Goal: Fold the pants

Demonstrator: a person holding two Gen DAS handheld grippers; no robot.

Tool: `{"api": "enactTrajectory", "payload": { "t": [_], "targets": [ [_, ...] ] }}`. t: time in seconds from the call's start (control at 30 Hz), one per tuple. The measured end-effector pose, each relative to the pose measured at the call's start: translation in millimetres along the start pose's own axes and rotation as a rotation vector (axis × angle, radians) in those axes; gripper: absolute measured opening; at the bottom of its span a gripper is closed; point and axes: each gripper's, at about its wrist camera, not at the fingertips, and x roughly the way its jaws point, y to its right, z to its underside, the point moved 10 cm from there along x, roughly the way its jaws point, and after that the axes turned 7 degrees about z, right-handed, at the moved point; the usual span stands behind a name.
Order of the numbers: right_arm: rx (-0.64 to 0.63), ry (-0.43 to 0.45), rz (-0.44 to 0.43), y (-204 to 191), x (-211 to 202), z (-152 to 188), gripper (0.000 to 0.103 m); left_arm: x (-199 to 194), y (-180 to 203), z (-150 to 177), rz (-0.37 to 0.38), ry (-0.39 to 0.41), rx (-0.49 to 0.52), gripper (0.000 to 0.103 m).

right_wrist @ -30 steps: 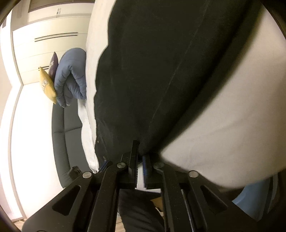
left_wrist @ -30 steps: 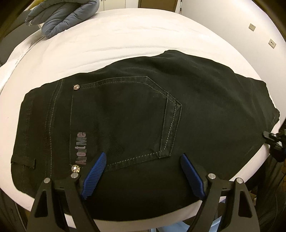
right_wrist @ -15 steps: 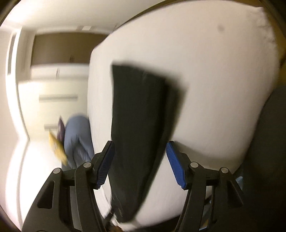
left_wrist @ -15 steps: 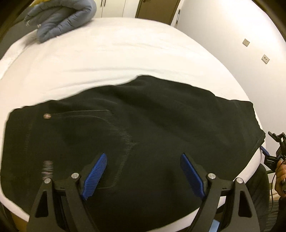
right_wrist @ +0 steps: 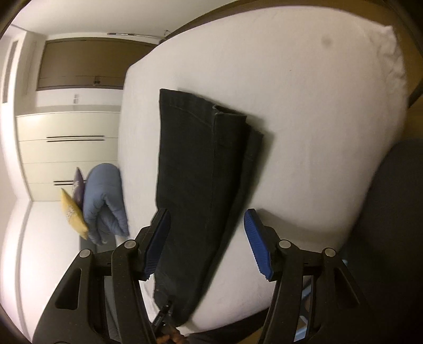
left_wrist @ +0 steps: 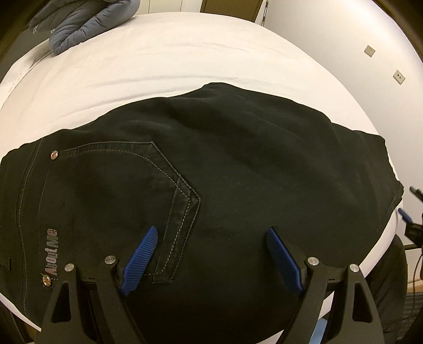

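Note:
Black pants [left_wrist: 224,172] lie flat on the white bed [left_wrist: 185,58], back pocket and a silver label facing up, waist at the left. My left gripper [left_wrist: 211,232] hovers open over the seat area near the bed's front edge, nothing between its blue pads. In the right wrist view the pants [right_wrist: 201,164] stretch away lengthwise, legs stacked, hems at the far end. My right gripper [right_wrist: 206,214] is open and held back from the pants' near end, pads off the cloth. Its tip also shows at the edge of the left wrist view as the right gripper [left_wrist: 405,215].
A blue-grey quilted cover [left_wrist: 87,23] lies bundled at the bed's far left corner, with a yellow cushion [right_wrist: 72,211] beside it. A white wall [left_wrist: 370,53] with sockets runs along the right. Cupboards [right_wrist: 68,148] stand beyond the bed. A dark chair [right_wrist: 396,211] sits close by.
My right gripper was shut on the pants' edge; it has let go, opened and drawn back and up. The left gripper shifted sideways over the pants, still open.

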Motion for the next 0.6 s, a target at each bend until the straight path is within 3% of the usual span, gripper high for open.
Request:
{"api": "enactTrajectory", "payload": {
  "t": [0.3, 0.6],
  "targets": [
    [0.046, -0.011, -0.081, -8.0, 11.3, 2.5, 0.049, -2.2, -3.1, -0.2, 0.002, -0.005, -0.002, 0.086],
    [0.056, -0.027, -0.051, -5.0, 21.9, 1.6, 0.041, -5.3, -8.4, 1.2, 0.006, -0.003, -0.004, 0.086]
  ]
}}
